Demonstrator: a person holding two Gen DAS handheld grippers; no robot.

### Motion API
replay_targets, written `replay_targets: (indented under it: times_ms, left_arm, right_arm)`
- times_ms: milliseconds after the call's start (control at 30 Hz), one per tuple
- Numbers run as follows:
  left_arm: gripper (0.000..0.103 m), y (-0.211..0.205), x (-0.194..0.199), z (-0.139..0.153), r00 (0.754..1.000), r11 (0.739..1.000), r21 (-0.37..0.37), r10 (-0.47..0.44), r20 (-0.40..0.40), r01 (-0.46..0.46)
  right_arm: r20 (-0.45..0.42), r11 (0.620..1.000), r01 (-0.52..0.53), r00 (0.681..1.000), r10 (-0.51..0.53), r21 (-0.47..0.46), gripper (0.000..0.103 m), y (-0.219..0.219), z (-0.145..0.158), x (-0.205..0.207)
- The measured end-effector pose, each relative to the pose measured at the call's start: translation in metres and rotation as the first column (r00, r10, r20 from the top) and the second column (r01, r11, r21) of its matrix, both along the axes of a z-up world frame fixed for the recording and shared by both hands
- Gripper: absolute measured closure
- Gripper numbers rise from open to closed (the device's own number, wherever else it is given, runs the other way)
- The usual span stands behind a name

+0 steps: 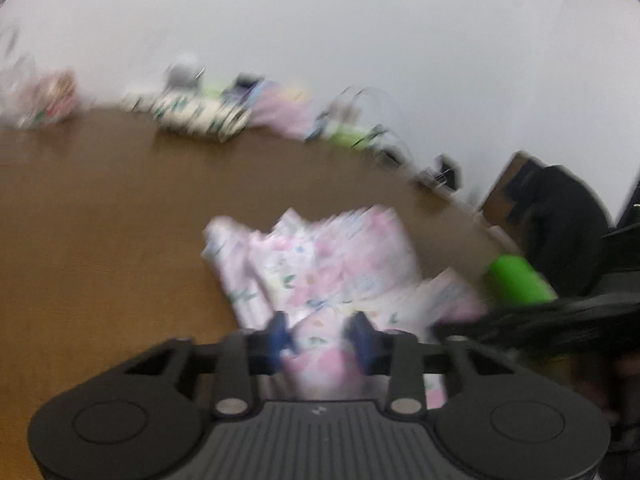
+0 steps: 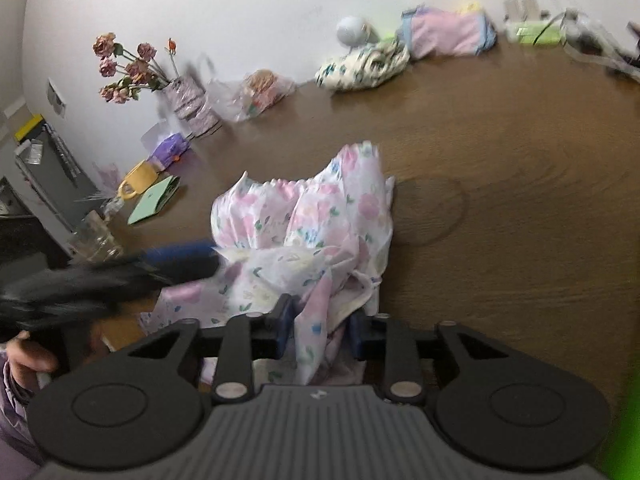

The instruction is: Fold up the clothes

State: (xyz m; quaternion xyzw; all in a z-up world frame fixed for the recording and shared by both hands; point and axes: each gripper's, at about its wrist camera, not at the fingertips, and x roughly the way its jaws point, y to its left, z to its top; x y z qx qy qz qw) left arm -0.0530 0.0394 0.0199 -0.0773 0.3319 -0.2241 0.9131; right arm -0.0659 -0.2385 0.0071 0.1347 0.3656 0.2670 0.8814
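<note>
Your left hand-held gripper [image 1: 320,338] pinches the flowery cloth [image 1: 320,264] | your right hand-held gripper [image 2: 322,330] pinches it too | cloth lies bunched on the brown table [image 2: 500,200].

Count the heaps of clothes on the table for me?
3: the flowery garment both grippers hold, a leafy bundle by the wall, and a pink bundle beside it. More may be hidden.
</note>
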Motion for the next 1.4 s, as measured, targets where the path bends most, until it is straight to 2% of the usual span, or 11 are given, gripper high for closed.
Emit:
replay_targets:
  times_ms: [267, 533, 633, 767, 867, 933, 967, 1000, 1067, 1167, 1400]
  left_arm:
    - [0.072, 0.016, -0.003, -0.010, 0.999, 0.998, -0.045, -0.043, -0.020, 0.042]
    - [0.067, 0.052, 0.015, -0.015, 0.998, 0.992, -0.129, -0.006, -0.068, -0.003]
    - [0.071, 0.073, 0.006, 0.000, 0.990, 0.990, -0.012, 0.139, -0.008, -0.139]
    - [0.059, 0.068, -0.023, 0.025, 0.987, 0.992, -0.084, -0.076, 0.143, 0.089]
    - [0.034, 0.031, -0.050, 0.027, 0.906, 0.944, 0.087, -0.330, 0.265, 0.318]
    - [0.034, 0.011, -0.062, 0.019, 0.840, 0.885, 0.248, -0.457, 0.293, 0.395]
    - [0.034, 0.006, -0.063, 0.014, 0.822, 0.863, 0.290, -0.490, 0.289, 0.413]
    - [0.033, 0.004, -0.059, 0.010, 0.819, 0.852, 0.302, -0.506, 0.271, 0.427]
    - [0.030, 0.004, -0.050, 0.005, 0.810, 0.831, 0.283, -0.543, 0.221, 0.479]
    - [0.026, 0.005, -0.040, 0.002, 0.775, 0.786, 0.293, -0.604, 0.183, 0.544]
    - [0.021, 0.002, -0.032, 0.000, 0.726, 0.717, 0.352, -0.675, 0.134, 0.602]
  right_arm:
    - [0.318, 0.994, 0.040, 0.948, -0.007, -0.097, 0.072, 0.009, 0.037, -0.024]
    - [0.186, 0.988, -0.019, 0.981, 0.048, -0.155, 0.080, 0.043, -0.004, 0.003]
    - [0.179, 0.984, -0.020, 0.983, 0.052, -0.175, 0.081, 0.044, -0.005, 0.003]
    - [0.186, 0.983, -0.024, 0.981, 0.059, -0.184, 0.079, 0.047, -0.007, 0.003]
    - [0.184, 0.979, -0.045, 0.979, 0.082, -0.197, 0.079, 0.047, -0.003, 0.002]
    - [0.194, 0.975, -0.063, 0.975, 0.106, -0.213, 0.072, 0.046, 0.003, -0.001]
    - [0.222, 0.971, -0.074, 0.967, 0.126, -0.228, 0.055, 0.043, 0.008, -0.006]
    - [0.260, 0.963, -0.094, 0.952, 0.161, -0.251, 0.022, 0.040, 0.014, -0.013]
    - [0.328, 0.939, -0.154, 0.910, 0.256, -0.307, 0.000, 0.036, 0.023, -0.029]
    - [0.363, 0.865, -0.263, 0.826, 0.431, -0.428, 0.001, 0.041, 0.025, -0.050]
    - [0.270, 0.680, -0.385, 0.710, 0.650, -0.624, 0.005, 0.067, 0.007, -0.049]
